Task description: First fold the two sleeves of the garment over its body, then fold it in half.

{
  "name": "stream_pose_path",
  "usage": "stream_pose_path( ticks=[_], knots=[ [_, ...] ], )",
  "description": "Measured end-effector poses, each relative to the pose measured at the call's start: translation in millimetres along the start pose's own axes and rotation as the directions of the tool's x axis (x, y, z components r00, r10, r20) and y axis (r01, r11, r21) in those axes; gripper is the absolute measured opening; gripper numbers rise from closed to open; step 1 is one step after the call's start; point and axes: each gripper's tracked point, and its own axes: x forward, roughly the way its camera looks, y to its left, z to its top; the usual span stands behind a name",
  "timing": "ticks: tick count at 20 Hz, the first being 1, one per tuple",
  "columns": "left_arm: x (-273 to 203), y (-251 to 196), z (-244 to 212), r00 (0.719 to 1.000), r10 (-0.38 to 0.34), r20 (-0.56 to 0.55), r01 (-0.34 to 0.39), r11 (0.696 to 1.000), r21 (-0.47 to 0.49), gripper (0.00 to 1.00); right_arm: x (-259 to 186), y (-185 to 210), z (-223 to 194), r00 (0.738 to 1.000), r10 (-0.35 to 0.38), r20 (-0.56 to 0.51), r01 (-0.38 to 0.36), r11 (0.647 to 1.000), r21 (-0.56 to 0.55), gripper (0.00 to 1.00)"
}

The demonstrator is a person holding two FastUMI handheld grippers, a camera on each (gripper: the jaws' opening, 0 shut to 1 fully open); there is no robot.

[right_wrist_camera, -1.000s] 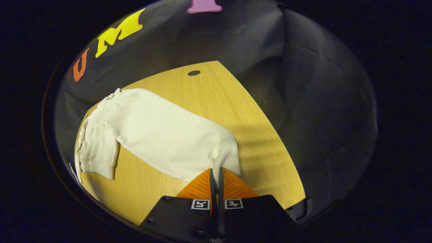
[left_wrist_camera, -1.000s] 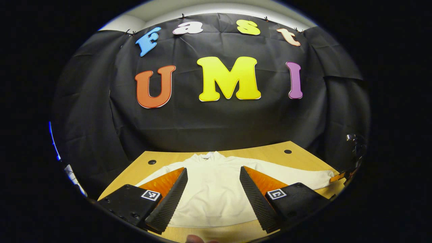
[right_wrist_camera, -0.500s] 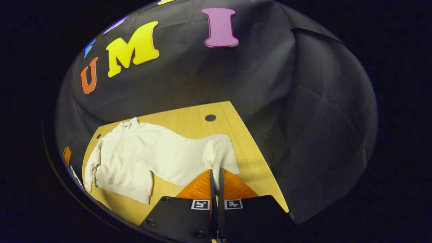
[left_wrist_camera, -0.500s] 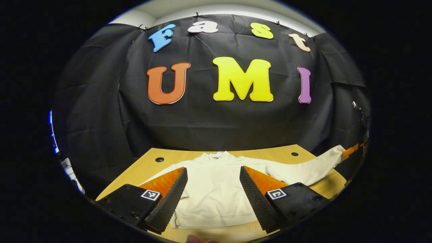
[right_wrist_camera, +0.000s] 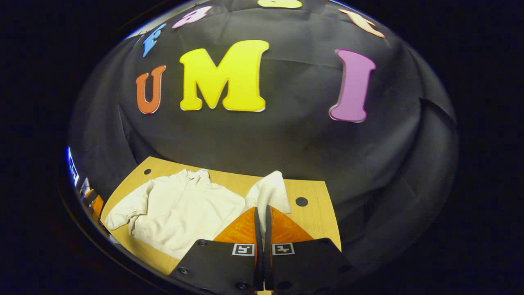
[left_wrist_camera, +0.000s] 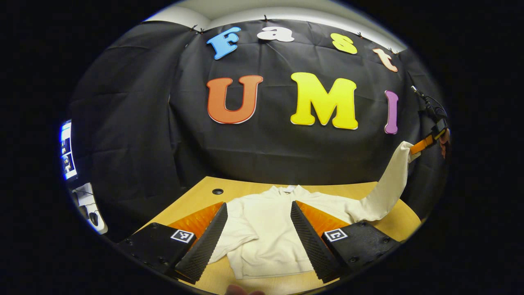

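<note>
My left gripper is spread wide with nothing between its fingers; it hangs over the near edge of the table, apart from the cloth. Between and beyond its two fingers lies the white sweater, spread flat on the wooden tabletop with its collar toward the far wall and its hem toward me. Beyond the left finger, one sleeve lies bent along the body, its cuff hidden behind that finger. Beyond the right finger, the other sleeve rises off the table and runs up and to the right, pulled taut in the air. At its upper end, well apart from my left gripper, my right gripper pinches the cuff, with a hand behind it. In the right gripper view, the sweater lies to the left of my closed fingers, collar away from me, with the far sleeve crumpled near the table's left edge. My right gripper is clenched, fingers nearly together, with the ribbed cuff of the lifted sleeve caught between them and standing up just beyond the tips. To the right of the cuff, a round hole marks the table.
</note>
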Motion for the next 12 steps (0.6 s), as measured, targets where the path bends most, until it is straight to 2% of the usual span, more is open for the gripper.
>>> stream_pose_path(
  ticks=[6, 12],
  knots=[
    [-19.2, 63.1, 6.7, 0.994, 0.111, 0.014, -0.111, 0.994, 0.014, 0.99, 70.3, 131.5, 13.7, 0.988, 0.144, -0.047, -0.147, 0.987, -0.07, 0.01],
    [-40.8, 108.8, -4.7, 0.978, 0.209, -0.02, -0.21, 0.976, -0.058, 0.99, 151.3, 272.2, -16.0, 0.964, 0.247, -0.103, -0.263, 0.946, -0.192, 0.01]
  ],
)
